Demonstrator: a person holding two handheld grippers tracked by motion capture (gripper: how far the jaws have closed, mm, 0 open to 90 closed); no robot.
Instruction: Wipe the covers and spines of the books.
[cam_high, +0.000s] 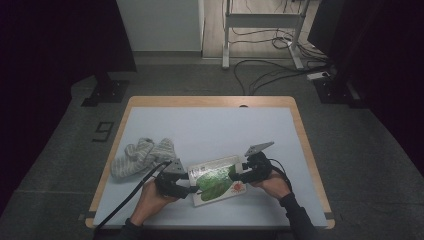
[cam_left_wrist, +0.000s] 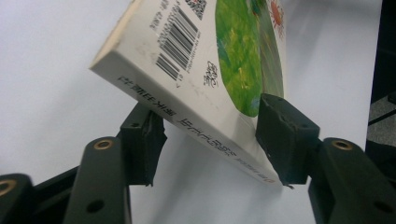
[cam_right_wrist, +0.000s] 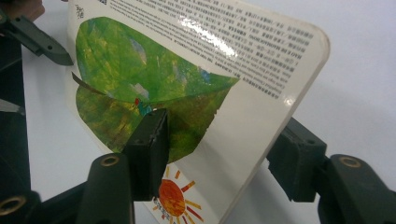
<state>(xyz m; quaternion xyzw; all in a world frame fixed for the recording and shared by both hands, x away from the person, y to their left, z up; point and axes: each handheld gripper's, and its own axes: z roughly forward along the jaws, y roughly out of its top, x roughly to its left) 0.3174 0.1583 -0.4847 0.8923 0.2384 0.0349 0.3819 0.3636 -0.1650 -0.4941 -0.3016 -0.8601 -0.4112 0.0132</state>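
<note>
A white board book (cam_high: 217, 179) with a green leaf and a small orange sun on its cover is held between both grippers near the table's front edge. My left gripper (cam_high: 194, 188) is shut on the spine end of the book (cam_left_wrist: 224, 60), one jaw under it and the other on the cover, and the book sits tilted across the left gripper (cam_left_wrist: 210, 140). My right gripper (cam_high: 235, 176) is shut on the opposite edge. In the right gripper view, that gripper (cam_right_wrist: 217, 144) has one jaw on the leaf picture of the book (cam_right_wrist: 187, 79) and the other behind it.
A crumpled grey-striped cloth (cam_high: 142, 156) lies to the left of the book on the pale table top (cam_high: 210, 125). The left gripper's cable (cam_high: 130, 197) trails off the front left. Cables and a frame stand on the floor beyond the table.
</note>
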